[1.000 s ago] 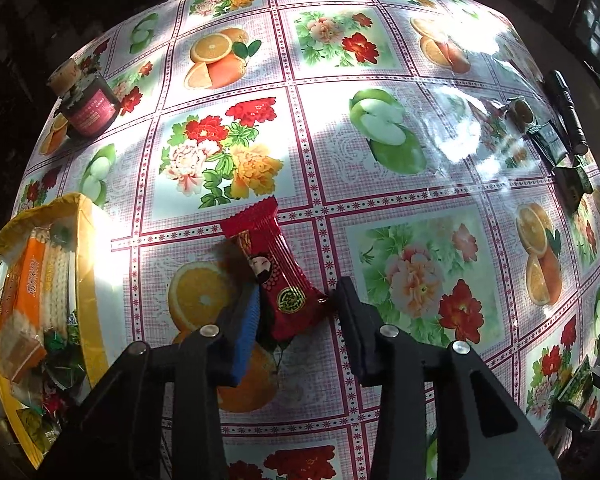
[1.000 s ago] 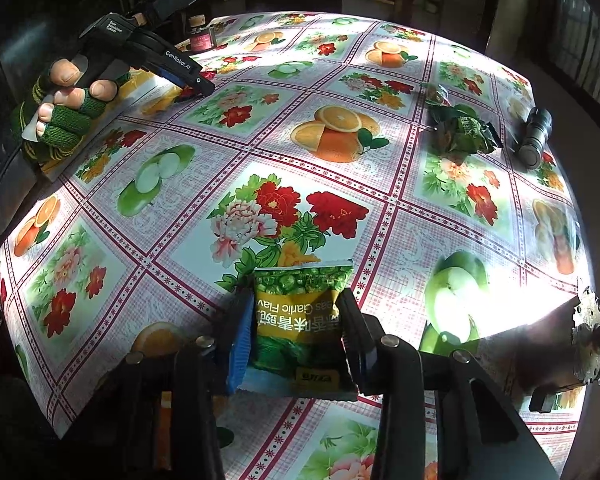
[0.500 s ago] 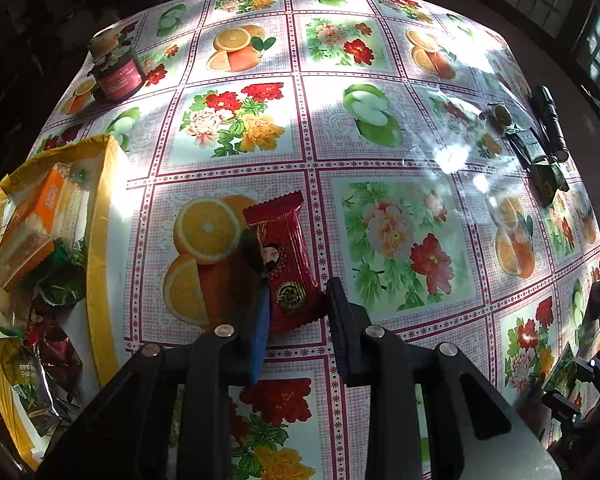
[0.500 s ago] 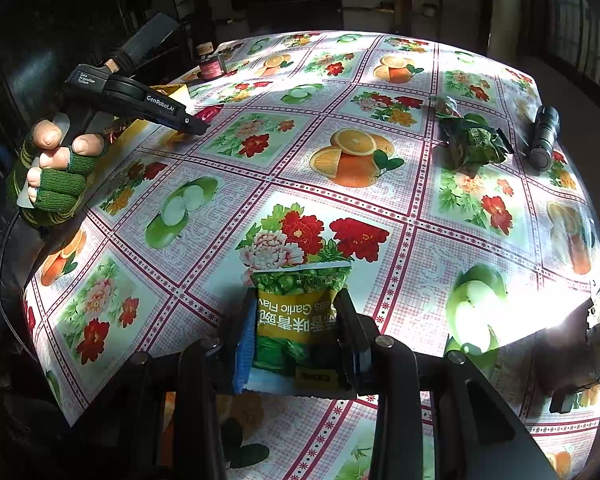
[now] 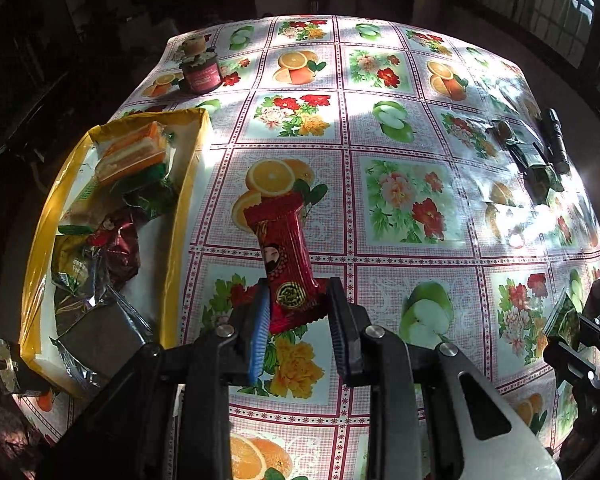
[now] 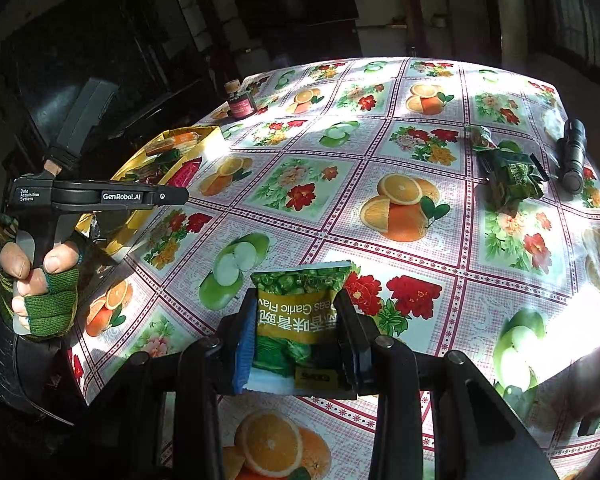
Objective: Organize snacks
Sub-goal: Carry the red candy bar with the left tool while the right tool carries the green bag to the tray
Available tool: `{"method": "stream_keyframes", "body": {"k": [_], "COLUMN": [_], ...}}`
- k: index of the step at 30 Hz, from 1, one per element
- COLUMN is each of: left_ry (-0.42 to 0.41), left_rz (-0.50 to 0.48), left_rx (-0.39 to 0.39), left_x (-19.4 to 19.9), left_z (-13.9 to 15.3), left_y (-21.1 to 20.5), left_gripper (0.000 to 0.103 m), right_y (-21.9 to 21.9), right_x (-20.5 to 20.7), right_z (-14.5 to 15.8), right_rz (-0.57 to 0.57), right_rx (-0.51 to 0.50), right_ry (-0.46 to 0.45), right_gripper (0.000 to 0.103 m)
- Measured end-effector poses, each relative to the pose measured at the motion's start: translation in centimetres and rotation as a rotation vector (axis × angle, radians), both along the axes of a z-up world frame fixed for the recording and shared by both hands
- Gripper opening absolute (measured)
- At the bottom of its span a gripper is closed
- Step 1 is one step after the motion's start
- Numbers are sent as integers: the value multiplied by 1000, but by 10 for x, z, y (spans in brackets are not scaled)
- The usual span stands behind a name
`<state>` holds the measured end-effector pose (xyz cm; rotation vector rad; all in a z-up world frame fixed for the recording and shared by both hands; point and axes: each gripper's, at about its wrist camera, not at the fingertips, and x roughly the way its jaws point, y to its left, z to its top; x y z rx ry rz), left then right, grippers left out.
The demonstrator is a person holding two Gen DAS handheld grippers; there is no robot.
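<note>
My left gripper (image 5: 298, 304) is shut on a red snack packet (image 5: 286, 264) and holds it above the tablecloth, just right of a yellow-rimmed box (image 5: 180, 208) holding several snacks. My right gripper (image 6: 298, 320) is shut on a green garlic pea bag (image 6: 300, 312), lifted over the near table edge. In the right wrist view the left gripper (image 6: 180, 196) shows at the left, with the red packet (image 6: 186, 172) at its tip beside the box (image 6: 140, 164). More green packets (image 6: 508, 172) lie far right on the table.
A pink jar (image 5: 200, 72) stands at the table's far left corner. A black flashlight (image 6: 574, 156) lies at the right edge beside the green packets (image 5: 536, 164). The flowered tablecloth (image 5: 380, 120) covers the whole table. Dark furniture surrounds it.
My left gripper closed on the red packet, lifted it and drew back toward the yellow box. My right gripper rose and pulled back with the green bag still held.
</note>
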<state>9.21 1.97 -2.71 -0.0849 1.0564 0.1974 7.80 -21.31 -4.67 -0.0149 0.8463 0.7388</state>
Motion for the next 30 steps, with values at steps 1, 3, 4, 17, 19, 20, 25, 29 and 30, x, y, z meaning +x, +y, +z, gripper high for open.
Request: {"method": "stream_keyframes", "body": {"k": [1, 3, 4, 17, 19, 20, 25, 29, 30], "left_ry": [-8, -21, -26, -83, -88, -90, -91, -91, -92], "left_rz": [16, 40, 52, 142, 151, 158, 186, 211, 219], "left_rx": [10, 33, 39, 86, 83, 85, 84, 84, 85], "left_x": [-5, -13, -16, -43, -45, -46, -51, -56, -57], "left_z": [2, 6, 8, 29, 31, 32, 32, 31, 31], "left_y": [2, 5, 8, 35, 40, 42, 54, 64, 67], "left_gripper": [29, 29, 29, 29, 29, 29, 29, 29, 29], "right_y": [4, 10, 14, 60, 67, 70, 87, 101, 104], "right_x": [0, 1, 1, 7, 8, 9, 12, 15, 16], "right_z": [2, 6, 8, 19, 21, 22, 28, 30, 30], "right_rz": [7, 22, 30, 106, 118, 124, 151, 173, 179], "right_rx": [8, 29, 39, 129, 132, 134, 142, 152, 157], "right_ry": [-2, -4, -3, 8, 7, 6, 2, 5, 6], "right_gripper": [36, 36, 36, 36, 36, 36, 36, 36, 36]}}
